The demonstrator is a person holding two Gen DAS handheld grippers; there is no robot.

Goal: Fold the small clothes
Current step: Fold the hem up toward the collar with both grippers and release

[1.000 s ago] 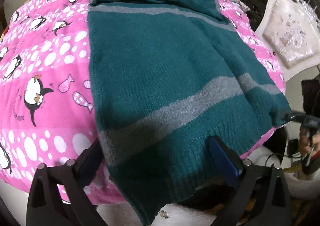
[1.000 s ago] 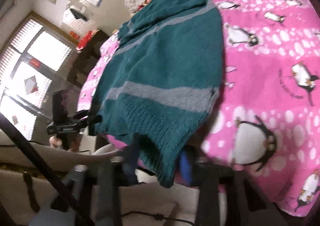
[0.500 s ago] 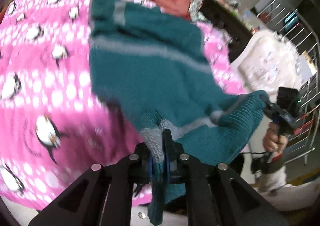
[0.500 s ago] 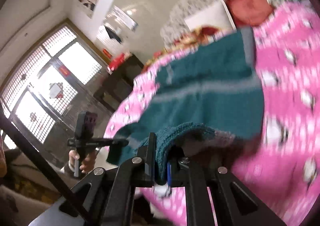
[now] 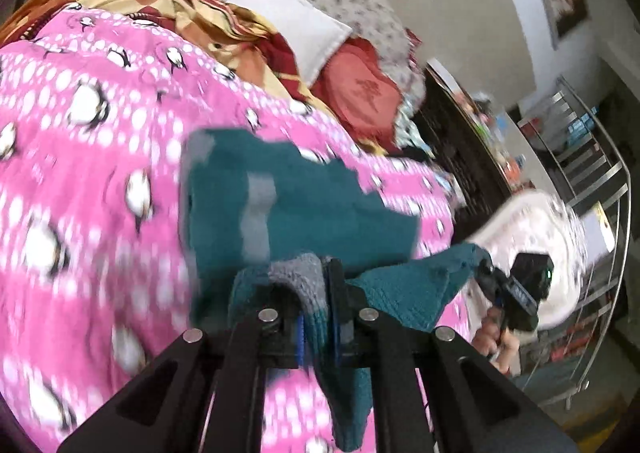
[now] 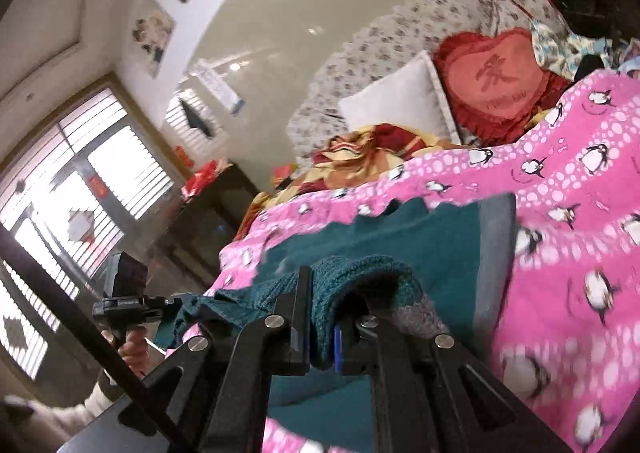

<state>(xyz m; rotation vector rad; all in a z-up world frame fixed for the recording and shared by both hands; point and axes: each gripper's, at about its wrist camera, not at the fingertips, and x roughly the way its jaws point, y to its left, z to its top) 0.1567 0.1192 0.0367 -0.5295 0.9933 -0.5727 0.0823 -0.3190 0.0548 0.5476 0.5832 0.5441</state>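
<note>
Teal knit fills both grips — the left gripper [image 5: 320, 317] and the right gripper [image 6: 322, 327] each pinch the sweater's [image 5: 304, 209] hem, lifted above the rest of it, which lies on the pink penguin blanket [image 5: 92, 157]. Beyond — a white pillow [image 6: 400, 101] and a red heart cushion [image 6: 492, 81].

You see teal knit sweater [image 5: 304, 197], grey stripes; pink fleece blanket [image 5: 80, 173], white dots, black-white penguins; red heart-shaped cushion [image 6: 492, 85]; plain white pillow [image 6: 400, 101].

Left gripper [image 5: 318, 317] and right gripper [image 6: 322, 329] — both clamped tight on cloth, raised, angled downward.
</note>
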